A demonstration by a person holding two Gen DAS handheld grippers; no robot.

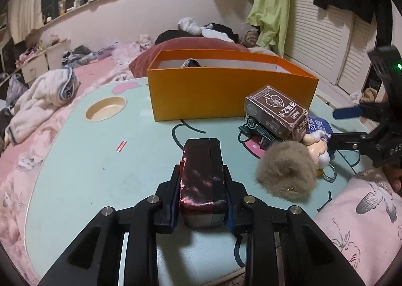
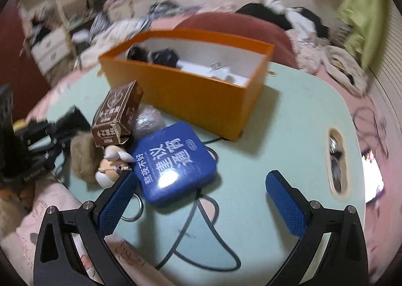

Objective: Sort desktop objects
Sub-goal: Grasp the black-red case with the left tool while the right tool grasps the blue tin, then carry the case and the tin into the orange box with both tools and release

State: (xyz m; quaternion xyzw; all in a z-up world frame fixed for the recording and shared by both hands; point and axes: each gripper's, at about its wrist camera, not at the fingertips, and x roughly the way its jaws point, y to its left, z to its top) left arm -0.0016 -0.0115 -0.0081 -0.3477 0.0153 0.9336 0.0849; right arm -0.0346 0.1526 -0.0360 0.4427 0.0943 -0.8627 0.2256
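Bedroom, green surface (image 1: 75, 160) | left gripper (image 1: 202, 183) clamped small, stiff, shiny dark-red case (image 1: 201, 175) by sides | right gripper (image 2: 201, 200) fingers apart, empty

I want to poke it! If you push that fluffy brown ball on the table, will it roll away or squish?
The fluffy brown pom-pom would probably squish first: its fuzzy fur looks soft and loose. It seems light for its size, so a poke may just scoot it. It likely won't roll far, since it sits against the small doll figure and the brown card box.

bare tabletop (image 1: 100, 160) left of clutter (image 1: 284, 135)
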